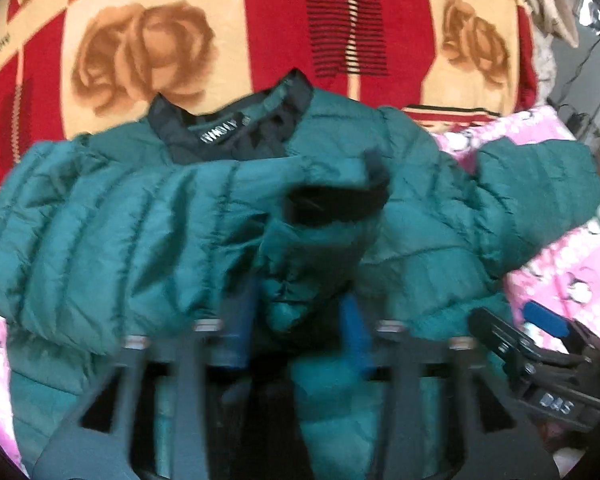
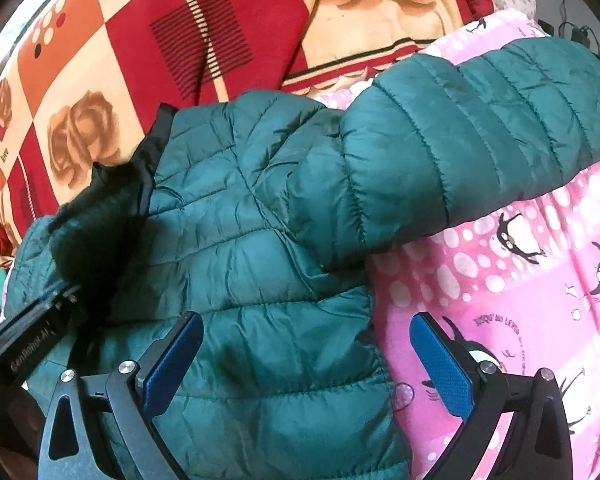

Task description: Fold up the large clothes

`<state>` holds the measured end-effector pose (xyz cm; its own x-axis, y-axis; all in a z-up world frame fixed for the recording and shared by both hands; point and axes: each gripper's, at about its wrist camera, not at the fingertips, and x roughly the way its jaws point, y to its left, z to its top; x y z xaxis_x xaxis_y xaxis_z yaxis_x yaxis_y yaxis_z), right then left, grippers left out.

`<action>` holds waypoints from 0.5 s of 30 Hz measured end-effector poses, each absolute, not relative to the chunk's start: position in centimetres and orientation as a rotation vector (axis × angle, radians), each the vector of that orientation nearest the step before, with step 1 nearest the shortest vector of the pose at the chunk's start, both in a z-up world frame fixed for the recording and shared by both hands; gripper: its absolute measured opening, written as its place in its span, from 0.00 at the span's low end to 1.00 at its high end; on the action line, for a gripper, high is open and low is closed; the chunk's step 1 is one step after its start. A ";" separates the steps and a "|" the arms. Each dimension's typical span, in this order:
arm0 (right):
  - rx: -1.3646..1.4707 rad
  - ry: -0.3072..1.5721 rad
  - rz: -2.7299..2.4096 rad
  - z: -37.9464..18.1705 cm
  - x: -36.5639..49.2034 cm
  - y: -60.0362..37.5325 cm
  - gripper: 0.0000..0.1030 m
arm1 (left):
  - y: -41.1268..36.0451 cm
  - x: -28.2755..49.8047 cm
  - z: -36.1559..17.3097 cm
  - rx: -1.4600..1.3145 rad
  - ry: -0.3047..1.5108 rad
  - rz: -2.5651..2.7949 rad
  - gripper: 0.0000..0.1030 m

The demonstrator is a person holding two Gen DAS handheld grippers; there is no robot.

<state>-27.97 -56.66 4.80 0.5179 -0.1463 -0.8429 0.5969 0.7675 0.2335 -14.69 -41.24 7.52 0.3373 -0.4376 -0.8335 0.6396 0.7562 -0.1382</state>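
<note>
A dark green quilted jacket (image 1: 120, 232) lies front up on the bed, its black collar (image 1: 220, 136) at the far side. One sleeve is folded across the chest and ends in a black cuff (image 1: 336, 204). My left gripper (image 1: 296, 320) hovers just over the jacket's middle, blurred; its blue pads stand apart with a puff of fabric between them, not pinched. The other sleeve (image 2: 480, 128) stretches out to the right over the pink blanket. My right gripper (image 2: 306, 344) is wide open above the jacket (image 2: 260, 240) at its right side edge, with nothing held. It also shows low right as the right gripper (image 1: 540, 360).
A pink penguin-print blanket (image 2: 520, 280) lies under and to the right of the jacket. Beyond it spreads a red and orange blanket with roses (image 1: 180, 40). The left gripper's body (image 2: 32, 332) reaches in from the left. Cables (image 2: 580, 32) hang at the far right.
</note>
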 end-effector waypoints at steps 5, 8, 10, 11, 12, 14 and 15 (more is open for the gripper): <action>0.543 0.903 -0.447 6.3 -27.9 -55.8 1.00 | -37.9 -15.4 10.2 0.186 0.992 -0.742 0.70; 0.554 0.880 -0.391 7.2 -27.3 -54.8 1.00 | -34.2 -14.9 12.0 0.186 0.959 -0.711 0.70; 0.565 0.880 -0.353 7.4 -26.3 -54.1 1.00 | -31.4 -14.4 12.8 0.199 0.919 -0.662 0.70; 0.571 0.884 -0.333 7.4 -25.6 -53.8 1.00 | -29.8 -14.1 13.2 0.208 0.898 -0.626 0.70; 0.583 0.893 -0.301 7.2 -24.6 -53.3 1.00 | -28.5 -13.8 13.4 0.214 0.882 -0.594 0.70; 0.605 0.903 -0.266 6.6 -23.3 -52.7 1.00 | -26.0 -12.9 13.5 0.215 0.857 -0.534 0.70; 0.618 0.910 -0.252 6.2 -22.2 -52.3 1.00 | -24.5 -12.4 13.6 0.205 0.851 -0.503 0.70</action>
